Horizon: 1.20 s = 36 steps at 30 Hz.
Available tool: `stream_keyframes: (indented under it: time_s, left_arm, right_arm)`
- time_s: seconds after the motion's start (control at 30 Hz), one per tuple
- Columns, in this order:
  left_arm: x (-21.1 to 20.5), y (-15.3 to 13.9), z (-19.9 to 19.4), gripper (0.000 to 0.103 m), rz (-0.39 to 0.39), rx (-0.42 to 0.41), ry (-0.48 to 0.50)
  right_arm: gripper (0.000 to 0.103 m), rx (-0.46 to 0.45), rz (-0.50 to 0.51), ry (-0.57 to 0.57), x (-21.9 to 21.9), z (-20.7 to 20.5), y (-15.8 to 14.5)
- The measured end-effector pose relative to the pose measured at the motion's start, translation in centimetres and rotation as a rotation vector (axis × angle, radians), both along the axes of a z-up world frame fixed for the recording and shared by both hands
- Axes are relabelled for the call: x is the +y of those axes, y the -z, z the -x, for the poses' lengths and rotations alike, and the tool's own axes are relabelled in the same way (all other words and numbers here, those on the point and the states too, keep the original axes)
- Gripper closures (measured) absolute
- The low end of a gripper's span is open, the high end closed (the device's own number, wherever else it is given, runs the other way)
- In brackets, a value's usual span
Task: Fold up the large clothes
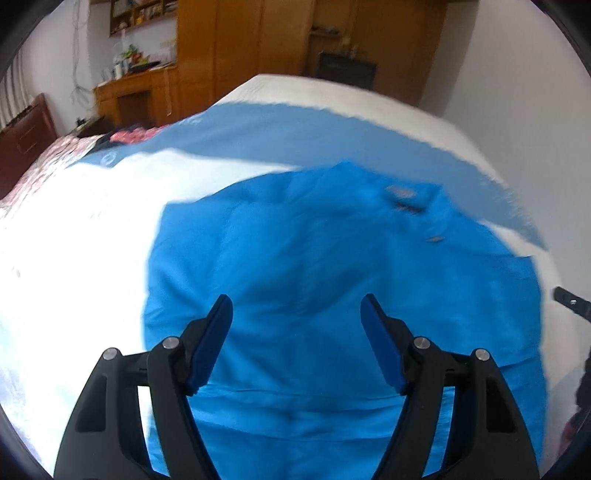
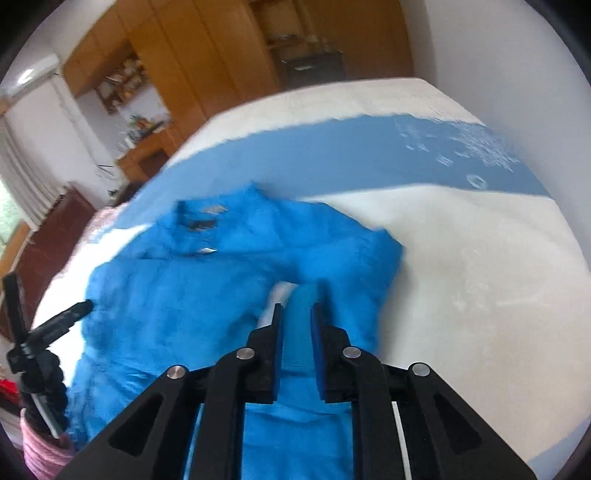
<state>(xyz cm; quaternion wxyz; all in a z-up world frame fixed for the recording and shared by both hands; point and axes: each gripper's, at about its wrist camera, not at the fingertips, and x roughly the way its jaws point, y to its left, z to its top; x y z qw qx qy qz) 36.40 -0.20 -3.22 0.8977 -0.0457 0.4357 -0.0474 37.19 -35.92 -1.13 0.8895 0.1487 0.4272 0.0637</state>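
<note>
Two grippers work over one bed. Nearest in the right wrist view, the right gripper [image 2: 297, 308] has its fingers [image 2: 277, 332] nearly together, pinching a bunched fold of the one blue shirt [image 2: 177, 295] between the blue pads; the cloth runs up out of the gap and joins the rest of the garment. In the left wrist view, the left gripper [image 1: 295, 306] hangs over the shirt's lower half with its fingers [image 1: 218, 325] spread wide apart and nothing between them. The shirt [image 1: 314, 258] lies mostly spread on the bed [image 1: 92, 240], its hem toward the grippers and its collar farther off, where one small label and a dark neck patch show, though blurred. Its right sleeve side is lifted and crumpled toward the right gripper. At the left edge of the right wrist view a black tip of the left gripper [image 2: 70, 314] reaches just beside the shirt's edge, with a pink sleeve [image 2: 40, 450] below it. The white cover bears one broad blue band [image 2: 332, 155] running across the bed beyond the collar, with pale print at one end. Farther back stand a dark headboard [image 1: 26, 144], a wood cabinet [image 1: 236, 40] against the wall and a shelf [image 1: 144, 14] holding small items too blurred to count.
</note>
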Motion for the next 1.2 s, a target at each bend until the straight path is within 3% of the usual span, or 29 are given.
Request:
stream_keyframes:
  time_s: [0.13,0.27,0.33,0.47,0.57,0.7,0.77,1.03,1.2]
  left_arm:
    - [-3.6,0.2,-1.2,0.032,-0.041,0.003,0.063]
    - [-4.9,2.7,-3.2,0.032,-0.054,0.065,0.067]
    - [-4.7,4.3,-3.9,0.032,-0.046,0.095,0.074]
    - [-5.2,5.1,-3.7,0.031,-0.078,0.077,0.107]
    - [-5.5,4.5,-3.3,0.032,-0.101,0.083,0.088]
    - [-5.7,2.3,-0.7,0.033,-0.052,0.034,0.118]
    - [-6.4,1.8,0.5,0.033,-0.088,0.014,0.137]
    - [-6.4,5.9,-0.8,0.030,-0.084,0.105,0.136]
    - [-6.5,5.6,-0.9,0.031,-0.089,0.136,0.105]
  right_arm:
    - [0.088,0.004,0.003,-0.055,3.0,-1.3,0.1]
    - [0.087,0.055,0.018,-0.060,4.6,-3.2,2.4]
    - [0.093,0.099,0.028,-0.049,4.6,-4.1,4.3]
    - [0.098,0.134,-0.058,-0.048,3.7,-4.9,6.4]
    - [0.097,0.136,-0.051,-0.055,3.8,-4.5,5.9]
    - [0.091,0.066,-0.067,-0.089,3.7,-1.7,3.4]
    - [0.091,0.061,-0.057,-0.096,3.9,-1.0,2.9]
    - [0.095,0.142,-0.026,-0.109,4.8,-1.6,6.3]
    - [0.097,0.141,-0.030,-0.108,4.8,-1.7,6.6]
